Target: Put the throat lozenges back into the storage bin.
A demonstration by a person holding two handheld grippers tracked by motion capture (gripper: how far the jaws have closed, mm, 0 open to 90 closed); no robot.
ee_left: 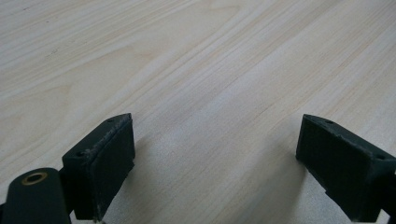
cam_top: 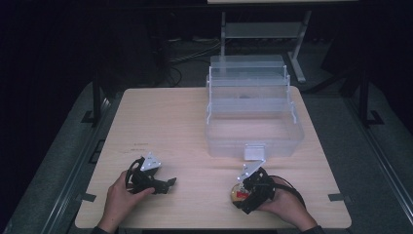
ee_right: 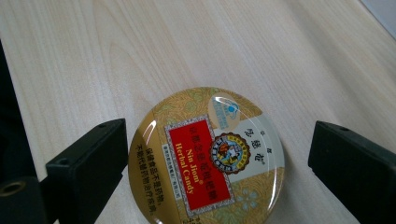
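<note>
A round gold candy tin (ee_right: 205,158) with a red label lies flat on the wooden table (cam_top: 170,126) near its front edge, right of centre. My right gripper (ee_right: 219,140) points down over the tin (cam_top: 236,194), one jaw on each side. The jaw at the left of the right gripper view sits close against the tin's rim. The other jaw stands well clear, so the gripper is open. My left gripper (ee_left: 215,135) rests low over bare wood at the front left (cam_top: 168,184), jaws wide apart with nothing between them.
A clear plastic box (cam_top: 255,144) with its lid tilted back stands at the back right of the table, its front latch just beyond the right gripper. Bare wood stretches between the two hands and across the table's left half.
</note>
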